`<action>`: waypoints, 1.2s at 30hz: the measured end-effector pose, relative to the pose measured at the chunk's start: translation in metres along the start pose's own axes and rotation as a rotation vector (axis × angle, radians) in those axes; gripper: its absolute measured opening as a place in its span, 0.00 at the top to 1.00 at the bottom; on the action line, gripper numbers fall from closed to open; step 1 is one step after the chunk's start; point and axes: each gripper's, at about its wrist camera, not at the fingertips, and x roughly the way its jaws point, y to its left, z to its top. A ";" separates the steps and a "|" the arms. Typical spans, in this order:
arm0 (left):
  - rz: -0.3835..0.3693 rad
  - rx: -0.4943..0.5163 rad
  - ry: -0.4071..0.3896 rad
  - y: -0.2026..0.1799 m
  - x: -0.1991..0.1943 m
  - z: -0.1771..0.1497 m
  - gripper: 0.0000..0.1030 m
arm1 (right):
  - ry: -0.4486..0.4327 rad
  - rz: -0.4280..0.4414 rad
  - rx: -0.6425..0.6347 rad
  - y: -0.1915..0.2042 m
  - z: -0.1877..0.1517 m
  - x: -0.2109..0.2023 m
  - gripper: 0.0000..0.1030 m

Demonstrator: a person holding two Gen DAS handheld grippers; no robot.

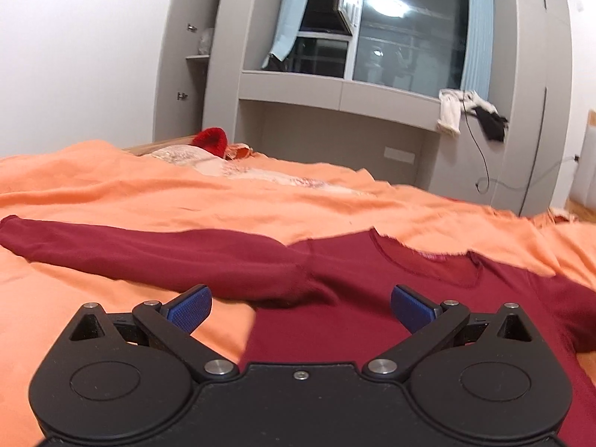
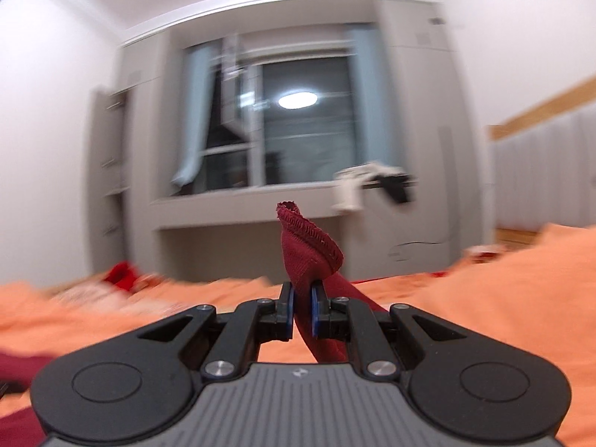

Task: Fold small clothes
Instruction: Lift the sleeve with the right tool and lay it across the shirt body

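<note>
Dark red long-sleeved knit top [image 1: 354, 283] lies flat on the orange bedsheet [image 1: 111, 193], one sleeve running toward 9 o'clock. Left gripper [image 1: 301, 307] hangs above it, jaws wide, nothing between them. Right gripper [image 2: 301, 311] is clamped narrow on the top's hemmed edge, which sticks up toward 12 o'clock.

Layout: shirt [image 1: 354, 298] spread on bedsheet [image 1: 149, 193].
Sleeve [image 1: 130, 249] laid out leftward; sheet edge lapped over collar [image 1: 428, 264]. Window [image 1: 409, 29] located behind bed, garments [image 1: 469, 111] hung on ledge at right.
</note>
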 end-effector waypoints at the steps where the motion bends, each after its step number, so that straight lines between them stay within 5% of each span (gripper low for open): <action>1: 0.004 -0.003 -0.005 0.002 -0.001 0.001 0.01 | 0.015 0.037 -0.026 0.014 -0.004 -0.003 0.91; 8: -0.038 -0.087 -0.021 0.019 -0.003 0.002 0.01 | 0.217 0.321 -0.211 0.100 -0.050 -0.011 0.91; 19: -0.087 -0.105 -0.035 0.026 -0.003 0.001 0.01 | 0.331 0.472 -0.498 0.153 -0.078 -0.046 0.87; 26: -0.108 -0.096 0.016 0.026 0.006 -0.003 0.00 | 0.358 0.595 -0.563 0.164 -0.091 -0.068 0.46; 30: -0.132 -0.037 0.070 0.017 0.014 -0.012 0.00 | 0.378 0.631 -0.457 0.141 -0.075 -0.073 0.24; 36: -0.129 0.009 0.141 0.011 0.023 -0.025 0.00 | 0.420 0.586 -0.284 0.081 -0.050 -0.064 0.07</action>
